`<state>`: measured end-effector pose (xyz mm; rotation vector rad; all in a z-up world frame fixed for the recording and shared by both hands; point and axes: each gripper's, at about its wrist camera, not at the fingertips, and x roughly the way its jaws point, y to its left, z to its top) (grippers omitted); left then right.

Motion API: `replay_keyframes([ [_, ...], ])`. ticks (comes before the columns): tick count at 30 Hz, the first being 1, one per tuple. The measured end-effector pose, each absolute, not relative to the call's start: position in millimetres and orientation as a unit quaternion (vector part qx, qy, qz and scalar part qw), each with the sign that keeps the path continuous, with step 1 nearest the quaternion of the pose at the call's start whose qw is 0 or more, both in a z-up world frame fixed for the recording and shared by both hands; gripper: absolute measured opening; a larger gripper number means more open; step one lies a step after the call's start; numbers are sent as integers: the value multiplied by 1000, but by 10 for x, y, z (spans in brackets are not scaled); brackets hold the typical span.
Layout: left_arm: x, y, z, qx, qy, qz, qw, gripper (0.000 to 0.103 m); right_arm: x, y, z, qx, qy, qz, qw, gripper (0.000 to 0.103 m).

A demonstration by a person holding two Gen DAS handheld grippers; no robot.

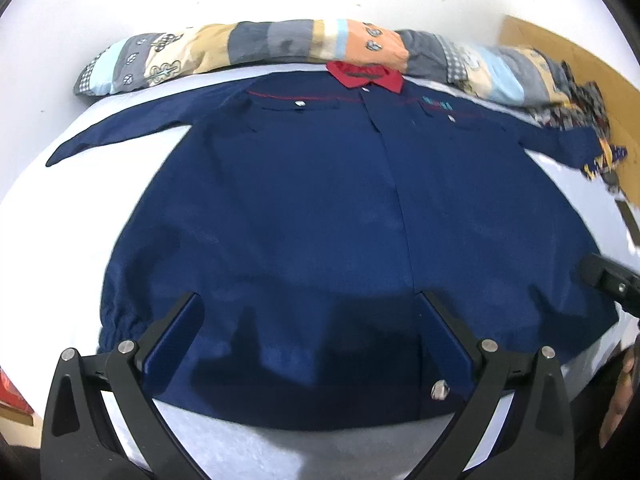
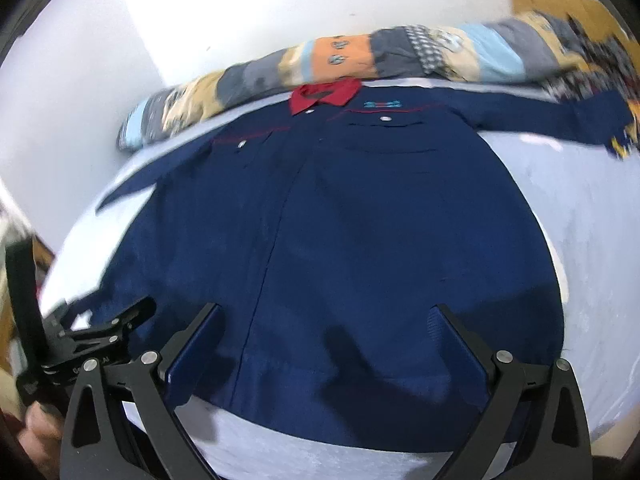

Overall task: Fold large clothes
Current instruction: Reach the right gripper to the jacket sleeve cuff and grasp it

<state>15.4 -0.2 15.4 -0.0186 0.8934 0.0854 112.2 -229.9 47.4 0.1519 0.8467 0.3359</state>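
Left wrist only: hem snap (image 1: pixel 440 391) on navy jacket (image 1: pixel 320 200).

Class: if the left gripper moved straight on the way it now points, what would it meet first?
Probably the navy jacket: the left gripper, jaws open, points over its hem toward the front panel. Depth is unclear.

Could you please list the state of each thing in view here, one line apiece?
Jacket: spread flat, front up, buttoned shut, sleeves out to the sides, not yet folded.
Red collar: lying flat at the far end.
Quilt: rolled up along the far edge of the bed.
Left gripper: jaws open, over the hem.
Right gripper: jaws open, over the hem.
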Motion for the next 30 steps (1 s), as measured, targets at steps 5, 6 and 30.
replay_keyframes([
  [5,431,185,342,-13,398,64,915,103,1256,-2636,619,144,403,160,890,101],
  [6,502,204,372,-9,394,67,917,103,1289,-2708,663,155,398,159,890,101],
  [30,1452,-130,551,69,359,-31,930,103,3309,-6513,1113,360,272,-106,886,80],
])
